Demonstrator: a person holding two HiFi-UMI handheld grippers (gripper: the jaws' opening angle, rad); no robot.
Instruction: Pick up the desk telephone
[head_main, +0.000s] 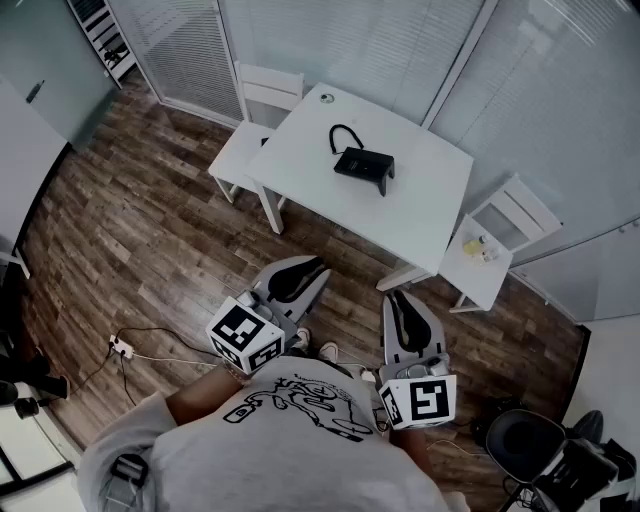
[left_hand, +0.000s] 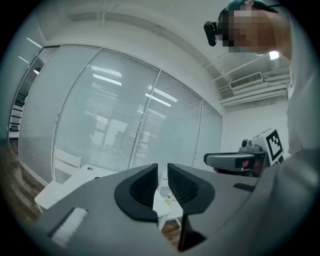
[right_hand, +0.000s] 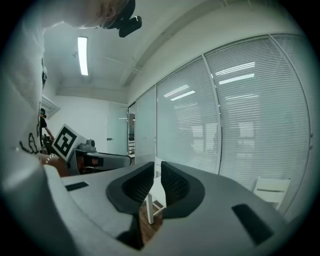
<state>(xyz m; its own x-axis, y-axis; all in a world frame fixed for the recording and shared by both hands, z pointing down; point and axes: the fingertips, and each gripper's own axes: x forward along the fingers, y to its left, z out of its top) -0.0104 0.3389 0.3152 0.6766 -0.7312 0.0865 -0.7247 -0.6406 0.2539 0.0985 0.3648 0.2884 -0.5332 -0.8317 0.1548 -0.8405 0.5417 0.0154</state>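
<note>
While the left tool (head_main: 305, 272) and right tool (head_main: 398, 300) are clenched empty, we find the desk telephone (head_main: 363, 163) on the white desk (head_main: 430, 215), well ahead between them, long axis crosswise; left tool seems marginally nearer

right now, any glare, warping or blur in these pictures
Head view: heavy fisheye bends the room's straight lines, light is even, black desk telephone sharp on the white square table. Left gripper view: dark round vignette, lamp reflections streak the glass wall. Right gripper view: same vignette, bright ceiling strip light, more reflections on the blinds.
</note>
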